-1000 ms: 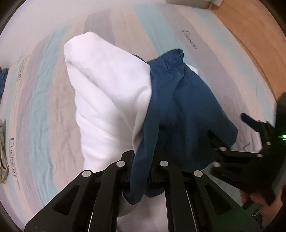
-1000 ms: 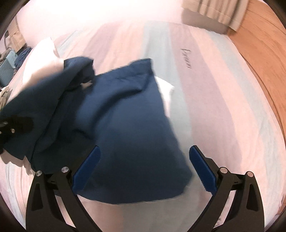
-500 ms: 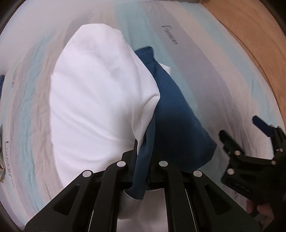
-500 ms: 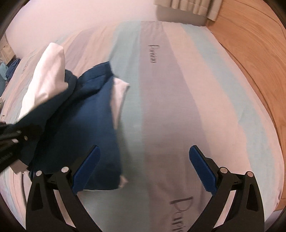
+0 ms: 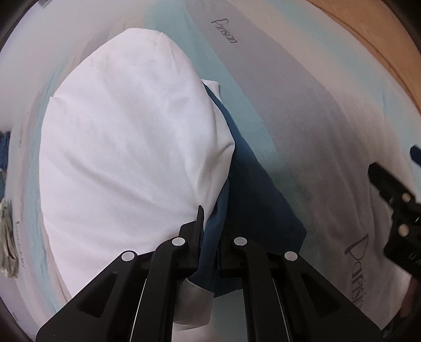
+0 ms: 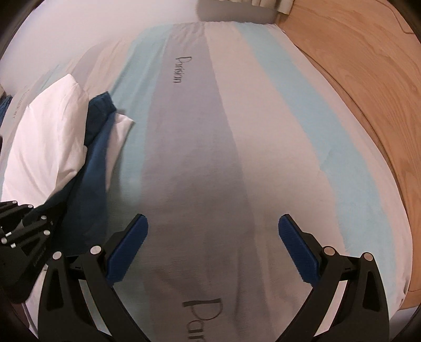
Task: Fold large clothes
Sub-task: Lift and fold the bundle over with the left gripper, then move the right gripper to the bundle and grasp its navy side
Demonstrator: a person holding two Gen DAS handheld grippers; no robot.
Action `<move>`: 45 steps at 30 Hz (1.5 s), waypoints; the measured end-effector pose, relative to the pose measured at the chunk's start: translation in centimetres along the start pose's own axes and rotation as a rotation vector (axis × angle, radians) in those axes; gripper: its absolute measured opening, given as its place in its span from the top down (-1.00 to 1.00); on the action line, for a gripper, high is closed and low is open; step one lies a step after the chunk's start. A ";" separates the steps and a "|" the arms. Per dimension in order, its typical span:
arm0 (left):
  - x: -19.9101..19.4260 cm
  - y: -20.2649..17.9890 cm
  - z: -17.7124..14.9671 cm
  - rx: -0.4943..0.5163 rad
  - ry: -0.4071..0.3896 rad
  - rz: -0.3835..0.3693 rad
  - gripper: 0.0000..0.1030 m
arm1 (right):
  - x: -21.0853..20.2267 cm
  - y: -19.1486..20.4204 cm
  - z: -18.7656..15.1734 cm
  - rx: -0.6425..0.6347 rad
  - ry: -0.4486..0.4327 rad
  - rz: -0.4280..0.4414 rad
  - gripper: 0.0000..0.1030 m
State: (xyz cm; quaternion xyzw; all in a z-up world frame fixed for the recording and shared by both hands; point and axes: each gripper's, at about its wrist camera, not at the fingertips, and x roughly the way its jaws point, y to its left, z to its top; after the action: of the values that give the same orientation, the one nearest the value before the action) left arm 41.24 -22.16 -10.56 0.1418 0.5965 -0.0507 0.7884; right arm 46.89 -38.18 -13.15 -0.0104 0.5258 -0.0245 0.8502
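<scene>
A large garment, white [image 5: 126, 147] on one side and navy blue [image 5: 252, 189] on the other, hangs from my left gripper [image 5: 209, 236], which is shut on its blue edge. The white part drapes to the left and the blue part trails down to the bed on the right. In the right wrist view the same garment [image 6: 47, 147] lies at the left, with my left gripper [image 6: 23, 223] beside it. My right gripper [image 6: 210, 244] is open and empty, over the bare striped sheet to the right of the garment.
The bed [image 6: 236, 131] has a sheet striped in grey, white and light blue with printed lettering. A wooden floor [image 6: 368, 65] runs along the right side. A crumpled grey-beige cloth [image 5: 6, 236] lies at the far left edge. A curtain hem [image 6: 263, 4] hangs beyond the bed.
My left gripper has carried the garment over so the white side now faces up and covers most of the blue. My right gripper has moved right, off the blue cloth, still open.
</scene>
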 end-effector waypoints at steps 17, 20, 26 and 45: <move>4.1 -3.3 -0.3 0.070 0.023 0.114 0.91 | 0.9 -3.3 -1.0 0.053 0.028 0.003 -0.85; 4.5 -3.5 -0.2 0.077 0.025 0.126 0.91 | 1.2 -3.6 -1.4 0.066 0.038 0.007 -0.85; 4.3 -4.5 -0.2 0.075 0.025 0.129 0.91 | 1.0 -3.8 -2.4 0.072 0.048 0.006 -0.85; -1.5 -0.8 -0.4 0.013 0.042 -0.132 -0.56 | -1.1 -2.9 -3.3 0.049 0.060 0.011 -0.85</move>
State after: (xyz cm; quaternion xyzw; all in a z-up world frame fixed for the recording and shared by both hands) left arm 40.27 -22.94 -9.39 0.1084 0.6204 -0.1035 0.7698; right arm 43.41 -40.99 -13.53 0.0141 0.5504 -0.0331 0.8341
